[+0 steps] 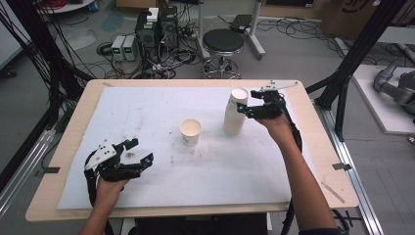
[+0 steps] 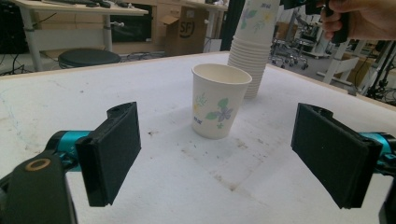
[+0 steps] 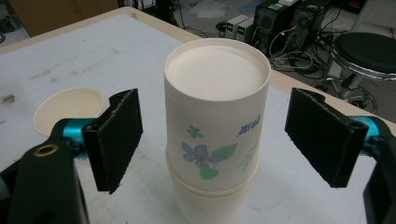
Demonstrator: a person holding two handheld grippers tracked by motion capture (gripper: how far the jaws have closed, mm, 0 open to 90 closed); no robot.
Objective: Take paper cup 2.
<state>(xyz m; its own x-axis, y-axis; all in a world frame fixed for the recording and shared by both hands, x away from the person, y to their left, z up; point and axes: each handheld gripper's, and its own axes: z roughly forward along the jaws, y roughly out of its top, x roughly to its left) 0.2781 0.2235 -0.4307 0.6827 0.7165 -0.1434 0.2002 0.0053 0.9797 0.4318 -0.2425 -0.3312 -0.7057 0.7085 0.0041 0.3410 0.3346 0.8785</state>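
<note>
The right hand-held gripper [image 3: 212, 140] stands wide open, empty, astride the stack of paper cups [image 3: 215, 135]; light, crushable, probably best pinched gently mid-wall. The left hand-held gripper [image 2: 233, 154] is likewise open.

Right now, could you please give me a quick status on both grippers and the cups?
Right gripper open, jaws flanking the paper cup stack, no contact. Left gripper open, idle, low left. Single paper cup upright mid-table. Nothing in the way.

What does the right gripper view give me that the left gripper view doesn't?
Right gripper view alone: the top of the cup stack, sitting between the right gripper's open jaws, clear of both. Left gripper view alone: the single cup's flower print, seen side-on past the open left gripper, and a hand beside the stack. Both: stack, single cup, white table cover.
</note>
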